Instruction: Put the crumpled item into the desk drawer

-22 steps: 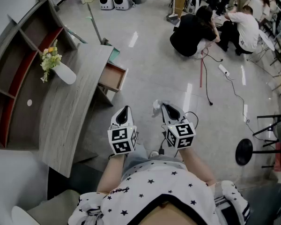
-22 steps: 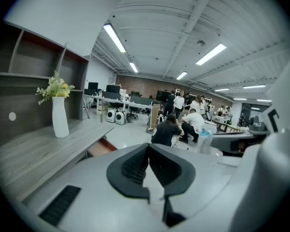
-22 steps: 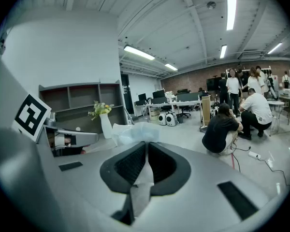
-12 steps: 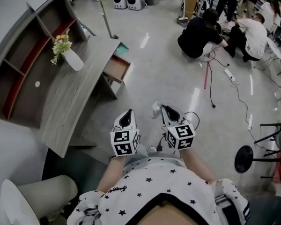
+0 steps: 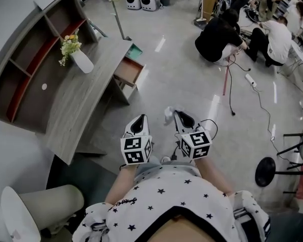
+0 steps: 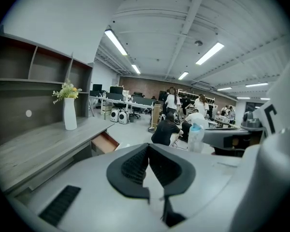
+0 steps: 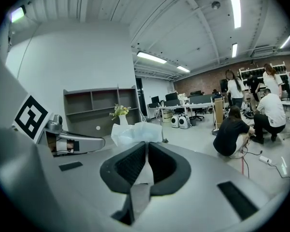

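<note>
The right fingers are pinched shut on the white wad, which sticks out at their tips. The left fingers beside them are closed on nothing. In the head view I see both held side by side over the floor, just ahead of my star-print shirt. The bench lies well off to the left and ahead, its drawer pulled open at the far end. A vase of flowers stands on top, with a shelf behind. People crouch on the floor farther off. In the left gripper view, the left fingers meet with nothing between them. Beyond, the drawer hangs open under the bench, where the vase stands. In the right gripper view, the right fingers clamp the wad, which bulges past their tips, well apart from the drawer.
</note>
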A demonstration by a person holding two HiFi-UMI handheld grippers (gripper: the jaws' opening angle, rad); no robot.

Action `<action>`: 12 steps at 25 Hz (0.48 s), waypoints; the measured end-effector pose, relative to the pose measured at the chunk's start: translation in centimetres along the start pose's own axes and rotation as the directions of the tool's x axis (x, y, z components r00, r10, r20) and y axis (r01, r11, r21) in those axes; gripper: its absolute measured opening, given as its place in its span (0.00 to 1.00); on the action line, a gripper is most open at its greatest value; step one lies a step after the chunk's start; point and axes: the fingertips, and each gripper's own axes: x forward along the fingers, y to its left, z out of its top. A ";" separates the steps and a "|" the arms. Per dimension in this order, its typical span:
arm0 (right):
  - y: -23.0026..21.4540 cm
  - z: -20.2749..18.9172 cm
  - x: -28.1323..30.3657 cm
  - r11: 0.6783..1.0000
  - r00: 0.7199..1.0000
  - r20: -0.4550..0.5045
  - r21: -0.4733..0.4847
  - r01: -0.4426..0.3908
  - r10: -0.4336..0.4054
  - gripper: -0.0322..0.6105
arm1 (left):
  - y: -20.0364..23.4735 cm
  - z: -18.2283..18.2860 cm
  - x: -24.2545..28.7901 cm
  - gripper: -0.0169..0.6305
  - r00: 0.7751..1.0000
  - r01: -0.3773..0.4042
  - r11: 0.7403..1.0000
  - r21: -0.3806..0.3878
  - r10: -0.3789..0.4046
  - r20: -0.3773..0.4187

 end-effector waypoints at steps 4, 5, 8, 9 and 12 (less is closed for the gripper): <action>0.1 -0.1 0.7 1.000 1.000 -0.006 0.009 -0.012 0.012 0.07 | 0.5 -0.3 -0.2 0.05 1.000 -0.018 1.000 -0.010 0.018 0.000; 0.2 0.0 0.8 1.000 1.000 -0.001 0.015 -0.021 0.021 0.07 | 0.7 -0.4 -0.3 0.05 1.000 -0.025 1.000 -0.013 0.025 -0.001; 0.6 0.5 1.5 0.999 0.999 0.008 0.020 -0.044 0.044 0.07 | 1.5 -0.5 -0.5 0.05 0.999 -0.047 0.999 -0.027 0.047 -0.005; 0.7 0.6 1.9 0.999 0.999 0.008 0.018 -0.049 0.049 0.07 | 1.9 -0.5 -0.5 0.05 0.999 -0.053 0.998 -0.032 0.053 -0.005; 0.9 1.0 3.4 0.998 0.998 0.006 0.012 -0.061 0.061 0.08 | 3.0 -0.3 0.2 0.05 0.998 -0.065 0.997 -0.043 0.065 -0.006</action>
